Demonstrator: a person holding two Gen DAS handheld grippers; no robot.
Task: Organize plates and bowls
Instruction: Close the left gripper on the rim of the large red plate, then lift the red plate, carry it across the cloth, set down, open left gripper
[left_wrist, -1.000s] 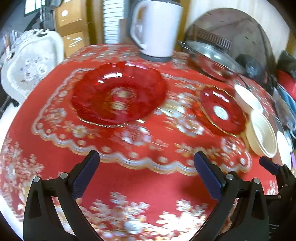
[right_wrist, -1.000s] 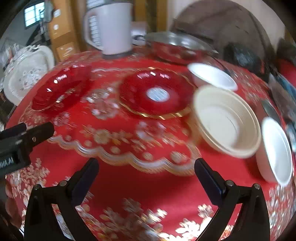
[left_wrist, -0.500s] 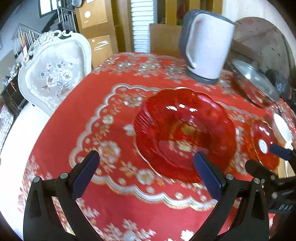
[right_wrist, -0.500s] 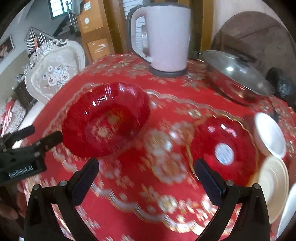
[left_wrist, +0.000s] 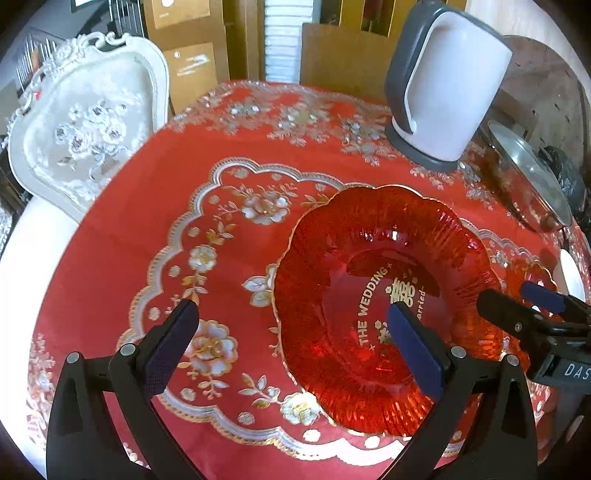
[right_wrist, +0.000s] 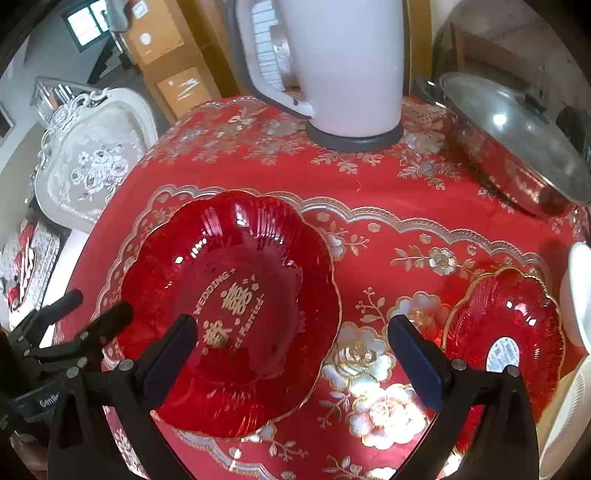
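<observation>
- Your left hand-held gripper (left_wrist: 291, 343) hovers with fingers spread wide, gripping nothing, over the large red glass plate (left_wrist: 384, 306).
- Your right hand-held gripper (right_wrist: 291, 354) is equally spread and empty.
- The plate sits on the red-clothed table (right_wrist: 388, 192), a smaller red plate (right_wrist: 506, 332) well apart on its right.

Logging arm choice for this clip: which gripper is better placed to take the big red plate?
Left, narrowly. The left gripper is open with the big red plate's rim between its fingers; the right gripper is also open, straddling its opposite rim.
</observation>
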